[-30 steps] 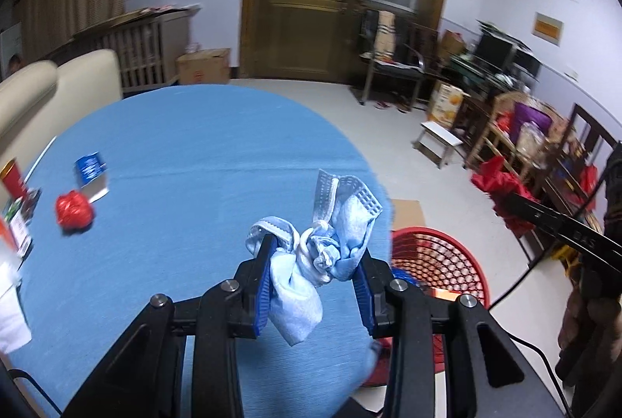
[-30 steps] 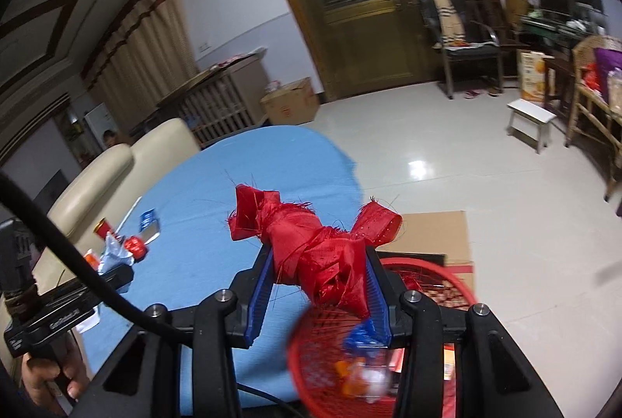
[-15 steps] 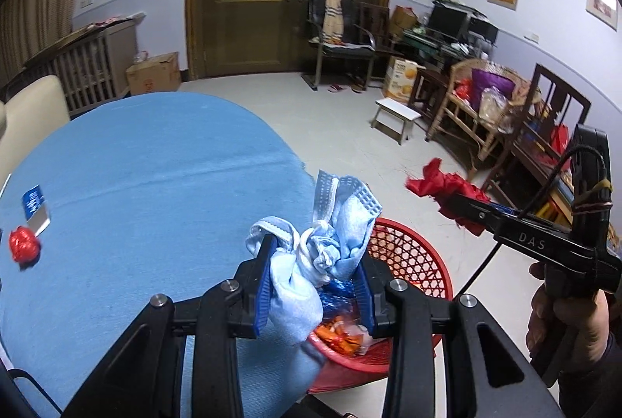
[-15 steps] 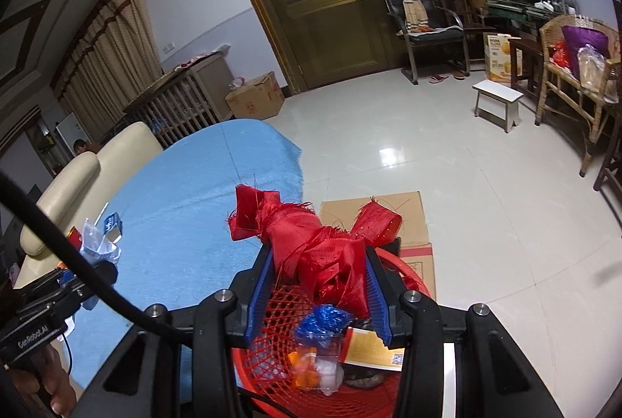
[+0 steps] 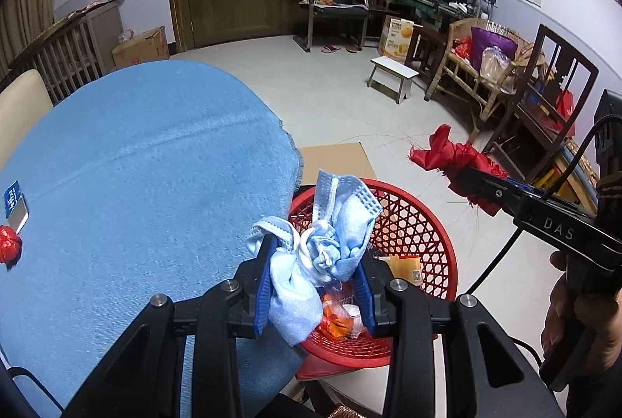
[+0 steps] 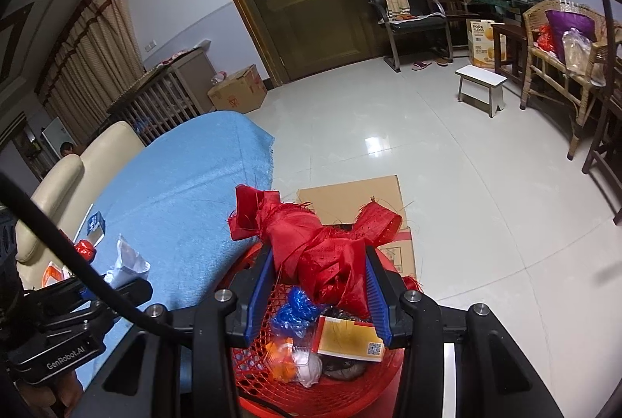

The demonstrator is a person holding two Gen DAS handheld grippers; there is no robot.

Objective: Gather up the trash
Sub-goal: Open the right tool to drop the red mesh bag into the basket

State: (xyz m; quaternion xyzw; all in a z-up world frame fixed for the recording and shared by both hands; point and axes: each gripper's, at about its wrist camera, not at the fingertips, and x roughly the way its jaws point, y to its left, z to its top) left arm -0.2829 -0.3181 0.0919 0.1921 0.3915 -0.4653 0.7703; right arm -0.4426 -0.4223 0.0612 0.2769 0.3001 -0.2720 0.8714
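Note:
My left gripper [image 5: 315, 286] is shut on a crumpled light blue face mask [image 5: 322, 235] and holds it over the near rim of the red mesh trash basket [image 5: 420, 223]. My right gripper [image 6: 317, 293] is shut on a red fabric bow [image 6: 311, 243] and holds it right above the same basket [image 6: 272, 371]. The basket stands on the floor beside the blue-clothed table [image 5: 136, 185] and holds several wrappers. The right gripper with the red bow [image 5: 458, 161] also shows in the left wrist view, at the right of the basket.
On the table lie a red crumpled wrapper [image 5: 9, 249], a small blue card [image 5: 13, 202] and, in the right wrist view, a white wrapper [image 6: 128, 258]. Flat cardboard [image 6: 350, 200] lies on the floor behind the basket. A small white stool [image 6: 480, 84] and chairs stand farther off.
Both grippers have moved off the table toward the basket. The mask and the red bow now hang over the basket, still gripped.

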